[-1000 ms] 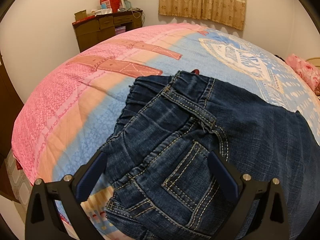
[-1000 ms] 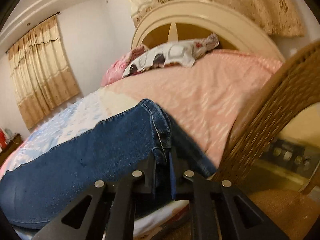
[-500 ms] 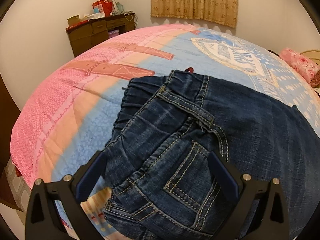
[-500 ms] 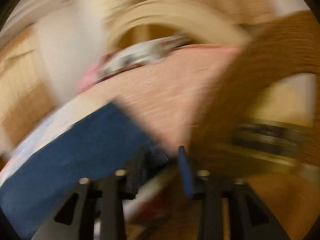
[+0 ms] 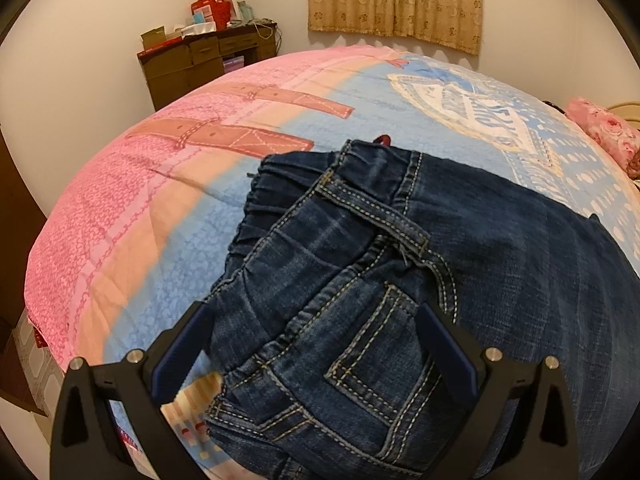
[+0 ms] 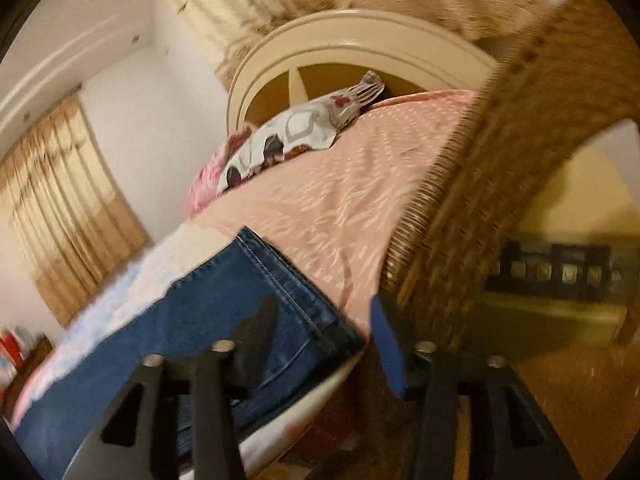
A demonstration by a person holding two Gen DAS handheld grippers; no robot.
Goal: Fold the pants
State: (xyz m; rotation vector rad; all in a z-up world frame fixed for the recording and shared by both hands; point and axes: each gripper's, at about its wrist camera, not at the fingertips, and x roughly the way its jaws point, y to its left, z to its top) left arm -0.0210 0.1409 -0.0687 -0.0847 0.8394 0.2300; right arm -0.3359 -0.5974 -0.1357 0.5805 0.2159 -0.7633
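Dark blue jeans (image 5: 500,248) lie on the patterned bedspread (image 5: 160,208), folded lengthwise, with the waistband and a back pocket nearest the left wrist camera. My left gripper (image 5: 312,320) hangs open just over the waist, one finger at each side of the pocket and neither pad pressing. In the right wrist view the leg end of the jeans (image 6: 224,312) lies at the bed's edge. My right gripper (image 6: 322,316) has its jaws opening. The hem corner lies loose between its fingers (image 6: 382,320), and the pads stand clear of the cloth.
A wicker chair (image 6: 500,184) stands close on the right of the right gripper, beside the bed. Pillows (image 6: 304,140) lie against the cream headboard (image 6: 360,36). A brown desk (image 5: 200,60) with clutter stands in the far corner, beyond the foot of the bed.
My right gripper, shut on the jeans hem before, has parted its jaws and let go. It has rolled and drawn back slightly at the bed's edge. My left gripper stays open over the waist.
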